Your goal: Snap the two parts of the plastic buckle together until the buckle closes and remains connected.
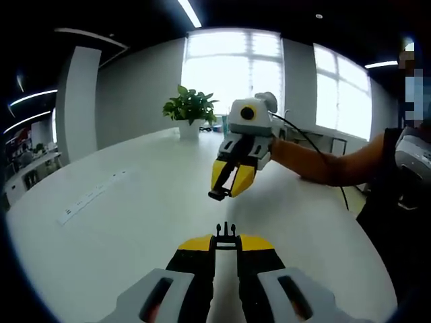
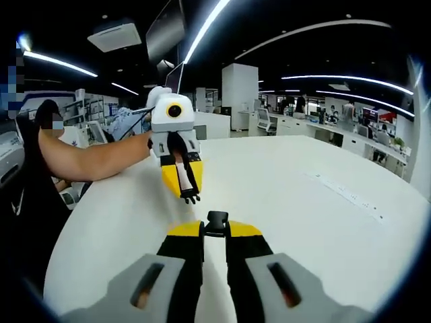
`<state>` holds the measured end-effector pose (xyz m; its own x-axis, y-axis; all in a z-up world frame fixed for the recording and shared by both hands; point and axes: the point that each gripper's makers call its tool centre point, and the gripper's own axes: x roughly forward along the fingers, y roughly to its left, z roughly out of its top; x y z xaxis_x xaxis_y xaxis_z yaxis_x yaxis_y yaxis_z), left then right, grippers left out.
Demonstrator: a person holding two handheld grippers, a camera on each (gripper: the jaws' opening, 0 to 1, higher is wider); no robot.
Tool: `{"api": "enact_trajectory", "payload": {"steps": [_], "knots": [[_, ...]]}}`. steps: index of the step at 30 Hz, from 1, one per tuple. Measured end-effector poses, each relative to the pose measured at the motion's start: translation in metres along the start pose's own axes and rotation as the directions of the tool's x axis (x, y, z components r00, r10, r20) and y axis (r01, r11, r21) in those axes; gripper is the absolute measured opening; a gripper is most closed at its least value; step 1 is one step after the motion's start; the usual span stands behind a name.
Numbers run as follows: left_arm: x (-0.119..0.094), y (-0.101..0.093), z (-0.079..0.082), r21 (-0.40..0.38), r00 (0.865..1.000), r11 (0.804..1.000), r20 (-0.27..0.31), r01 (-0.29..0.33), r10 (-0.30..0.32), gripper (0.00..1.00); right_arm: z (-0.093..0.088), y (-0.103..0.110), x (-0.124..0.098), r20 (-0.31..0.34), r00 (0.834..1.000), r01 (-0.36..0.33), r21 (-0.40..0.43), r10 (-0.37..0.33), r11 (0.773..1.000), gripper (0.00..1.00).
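Pronged buckle half [image 1: 225, 237] clamped at tip of left tongs [image 1: 225, 245], prongs pointing forward, held above the bench [image 1: 121, 222]. Socket buckle half [image 2: 216, 224] clamped at tip of right tongs [image 2: 215, 232], likewise held clear of the bench surface. Same halves seen from opposite sides: socket half [image 1: 217, 194] at tip of right tongs [image 1: 230, 180] in left gripper view; pronged half [image 2: 191, 197] at tip of left tongs [image 2: 185, 183] in right gripper view. Both tongs closed tight on their parts. Halves facing each other, apart, not yet mated.

Risks noted, as judgement:
- Misalignment. Opposing tongs appear tilted downward relative to each other; prongs meeting the socket mouth at an angle likely to jam or skate off rather than enter.
- Slip in grip. Each half held only by a small end portion; push force on insertion could rotate or drive a half back between the jaws.
- Drop. Loss of either half would send it to the bench, possibly outside both views.
- False closure. Prongs partly entered without latching would part again on release; click not confirmable from pictures.

Surroundings: white bench, potted plant [image 1: 190, 108] at far end, power strip [image 2: 347, 192] lying flat, person's forearm [image 2: 94, 161] behind left tongs.
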<state>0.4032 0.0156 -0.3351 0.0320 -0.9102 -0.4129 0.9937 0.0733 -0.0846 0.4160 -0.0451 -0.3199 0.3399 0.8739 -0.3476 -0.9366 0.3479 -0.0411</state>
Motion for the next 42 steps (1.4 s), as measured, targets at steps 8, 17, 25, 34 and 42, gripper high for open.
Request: {"api": "enact_trajectory", "payload": {"steps": [8, 17, 25, 34, 42], "knots": [[-0.003, -0.011, 0.000, 0.000, 1.000, 1.000, 0.008, 0.004, -0.004, 0.10, -0.005, 0.015, -0.004, -0.011, 1.000, -0.022, -0.001, 0.022, 1.000, 0.10], [-0.006, -0.018, -0.006, -0.006, 1.000, 1.000, 0.006, 0.003, -0.003, 0.10, -0.004, 0.021, -0.004, -0.010, 0.999, -0.033, -0.003, 0.033, 0.999, 0.10], [-0.004, -0.017, -0.005, 0.000, 1.000, 1.000, 0.010, 0.003, -0.003, 0.10, -0.004, 0.024, -0.003, -0.013, 0.999, -0.043, -0.002, 0.043, 0.999, 0.10], [-0.004, -0.020, -0.008, -0.010, 1.000, 1.000, 0.015, 0.009, -0.008, 0.10, -0.005, 0.026, -0.002, -0.023, 0.999, -0.050, -0.002, 0.050, 0.999, 0.10], [-0.005, -0.029, -0.012, -0.001, 1.000, 1.000, 0.010, 0.019, -0.019, 0.10, -0.011, 0.039, -0.004, -0.029, 0.998, -0.057, -0.004, 0.057, 0.998, 0.10]]}}
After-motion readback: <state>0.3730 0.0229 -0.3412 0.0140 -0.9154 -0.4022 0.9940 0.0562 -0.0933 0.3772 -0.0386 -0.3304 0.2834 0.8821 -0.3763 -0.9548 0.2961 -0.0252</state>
